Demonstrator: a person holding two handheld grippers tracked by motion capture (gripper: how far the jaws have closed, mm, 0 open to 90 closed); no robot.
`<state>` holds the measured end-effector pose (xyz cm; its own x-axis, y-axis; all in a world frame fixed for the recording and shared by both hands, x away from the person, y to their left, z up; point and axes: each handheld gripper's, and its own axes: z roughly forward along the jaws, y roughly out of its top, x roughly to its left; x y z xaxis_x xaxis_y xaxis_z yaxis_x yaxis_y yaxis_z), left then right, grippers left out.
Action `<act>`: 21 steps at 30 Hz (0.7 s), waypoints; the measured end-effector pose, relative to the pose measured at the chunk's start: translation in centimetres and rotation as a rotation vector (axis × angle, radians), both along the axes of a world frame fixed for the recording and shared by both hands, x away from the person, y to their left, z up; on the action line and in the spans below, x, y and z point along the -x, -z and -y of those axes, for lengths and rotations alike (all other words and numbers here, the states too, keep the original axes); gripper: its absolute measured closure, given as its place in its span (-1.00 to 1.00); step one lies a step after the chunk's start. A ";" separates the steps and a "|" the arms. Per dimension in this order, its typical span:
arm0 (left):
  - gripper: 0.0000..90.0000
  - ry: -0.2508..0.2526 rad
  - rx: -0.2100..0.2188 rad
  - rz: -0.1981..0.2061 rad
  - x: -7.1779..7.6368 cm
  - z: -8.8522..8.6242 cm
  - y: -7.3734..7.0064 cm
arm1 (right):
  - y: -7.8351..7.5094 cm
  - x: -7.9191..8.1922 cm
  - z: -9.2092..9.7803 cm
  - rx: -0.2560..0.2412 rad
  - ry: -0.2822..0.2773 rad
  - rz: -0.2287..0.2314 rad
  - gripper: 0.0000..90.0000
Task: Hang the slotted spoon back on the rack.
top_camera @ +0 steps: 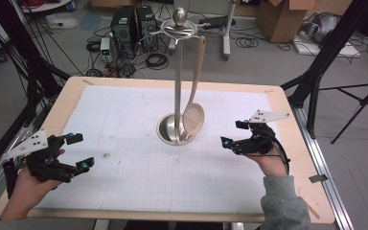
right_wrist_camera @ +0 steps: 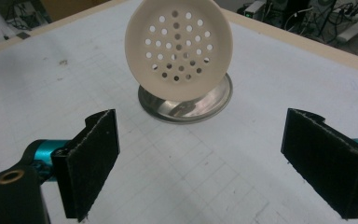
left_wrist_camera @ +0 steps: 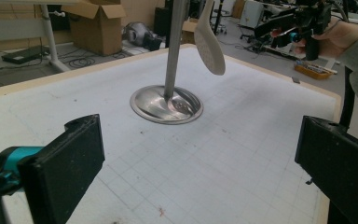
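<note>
Both grippers stood with jaws wide apart and nothing between them — the left gripper near the table's left edge, the right gripper just right of the metal stand. One perforated skimmer hung from that stand's top, its round head just above the base.

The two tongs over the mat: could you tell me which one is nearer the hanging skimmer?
The right tongs are nearer: they point at the cream perforated skimmer hanging from the steel stand, while the left tongs sit farther off by the mat's left edge.
</note>
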<state>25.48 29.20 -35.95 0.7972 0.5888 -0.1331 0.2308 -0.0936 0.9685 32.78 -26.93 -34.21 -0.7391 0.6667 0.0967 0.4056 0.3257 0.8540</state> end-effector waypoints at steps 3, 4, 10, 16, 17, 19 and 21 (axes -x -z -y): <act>-0.96 0.000 0.003 -0.001 0.0 0.1 0.1 | 0.1 0.1 0.2 0.002 0.001 0.001 -0.77; -0.96 0.001 0.001 0.000 -0.1 0.1 0.0 | 0.1 0.2 0.4 0.000 0.000 0.007 -0.77; -0.96 -0.006 0.000 0.006 -0.2 0.3 0.2 | 0.3 0.6 1.2 -0.023 -0.015 0.017 -0.78; -0.96 -0.032 0.000 0.021 -0.3 0.5 0.3 | 1.0 1.2 2.0 -0.066 -0.019 0.029 -0.78; -0.96 -0.035 0.001 0.022 -0.3 0.5 0.3 | 1.1 1.5 2.1 -0.067 -0.018 0.035 -0.78; -0.96 -0.041 -0.001 0.023 -0.4 0.5 0.5 | 1.4 1.9 2.2 -0.076 -0.017 0.039 -0.78; -0.96 -0.047 0.003 0.023 -0.5 0.5 0.6 | 1.7 2.3 2.4 -0.079 -0.015 0.055 -0.78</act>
<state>25.96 28.68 -36.60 0.7713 0.6256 -0.1168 0.2129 -0.0807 0.9737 30.45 -29.31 -35.86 -0.7547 0.6473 0.1072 0.3525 0.2622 0.8983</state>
